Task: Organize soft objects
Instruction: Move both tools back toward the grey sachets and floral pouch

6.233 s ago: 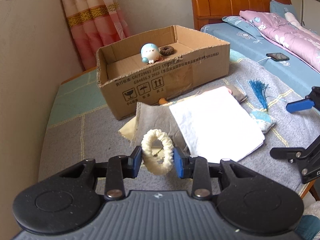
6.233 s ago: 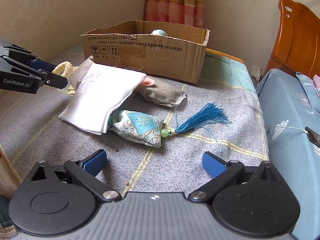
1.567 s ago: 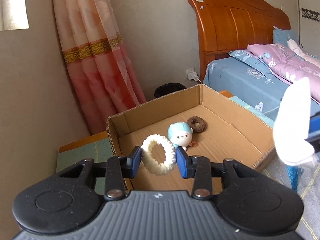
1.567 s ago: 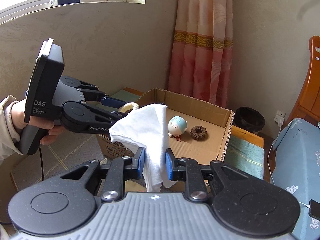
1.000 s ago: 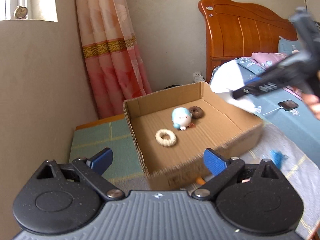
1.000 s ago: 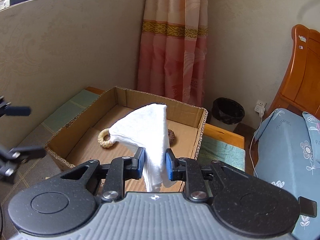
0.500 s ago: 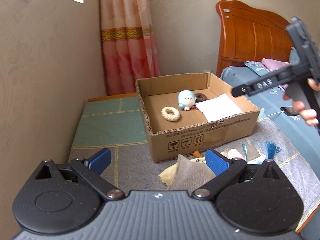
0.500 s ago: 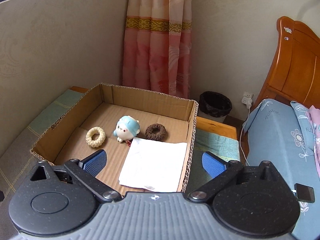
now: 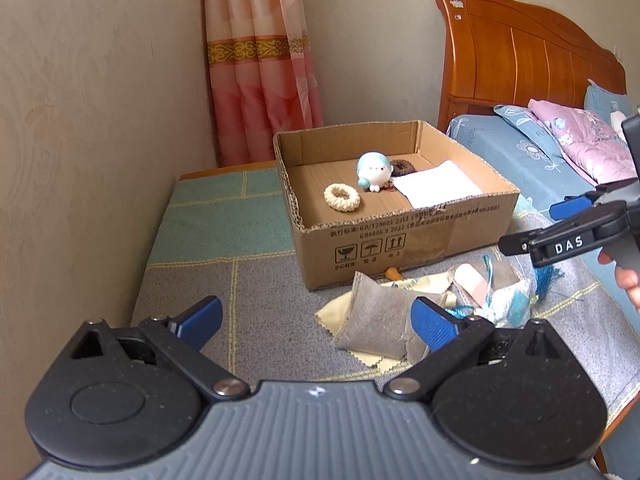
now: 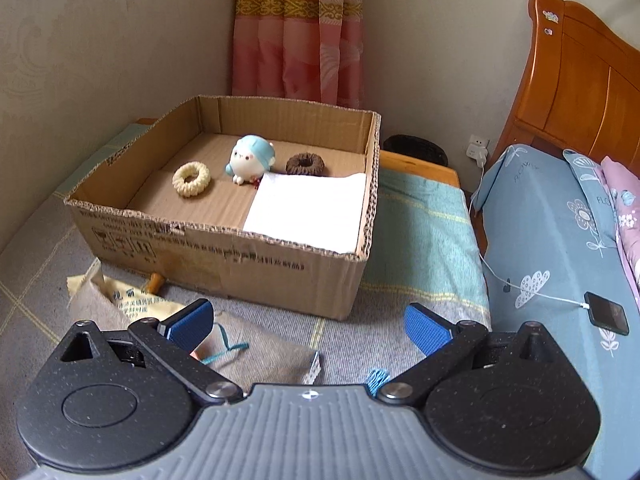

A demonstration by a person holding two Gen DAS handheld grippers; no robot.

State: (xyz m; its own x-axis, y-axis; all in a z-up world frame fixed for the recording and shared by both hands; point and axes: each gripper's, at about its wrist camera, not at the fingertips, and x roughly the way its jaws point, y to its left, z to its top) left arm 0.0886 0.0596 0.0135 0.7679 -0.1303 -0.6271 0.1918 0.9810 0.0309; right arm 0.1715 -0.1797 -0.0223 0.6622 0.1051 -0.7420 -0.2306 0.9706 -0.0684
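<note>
An open cardboard box [image 9: 404,236] [image 10: 224,252] stands on the grey mat. Inside lie a cream ring [image 9: 342,197] [image 10: 191,179], a blue and white plush [image 9: 373,171] [image 10: 251,159], a brown ring [image 9: 403,167] [image 10: 305,164] and a white cloth [image 9: 436,189] [image 10: 308,210]. In front of the box lie a grey cloth [image 9: 378,322] [image 10: 260,350], a yellow cloth [image 9: 340,312] [image 10: 136,298], a pink item [image 9: 470,279] and a blue patterned pouch with tassel [image 9: 512,304]. My left gripper [image 9: 316,322] is open and empty above the mat. My right gripper [image 10: 308,326] is open and empty in front of the box; it shows at the right of the left wrist view [image 9: 568,216].
A bed with blue sheet [image 10: 560,240] and wooden headboard [image 9: 520,64] lies to the right, with a phone on a cable [image 10: 608,314] on it. A wall [image 9: 80,140] is on the left, a pink curtain [image 10: 298,28] behind the box, a black bin [image 10: 416,148] beyond.
Both grippers have pulled back from the box and lowered toward the pile of cloths. The cream ring and white cloth stay in the box where they were let go.
</note>
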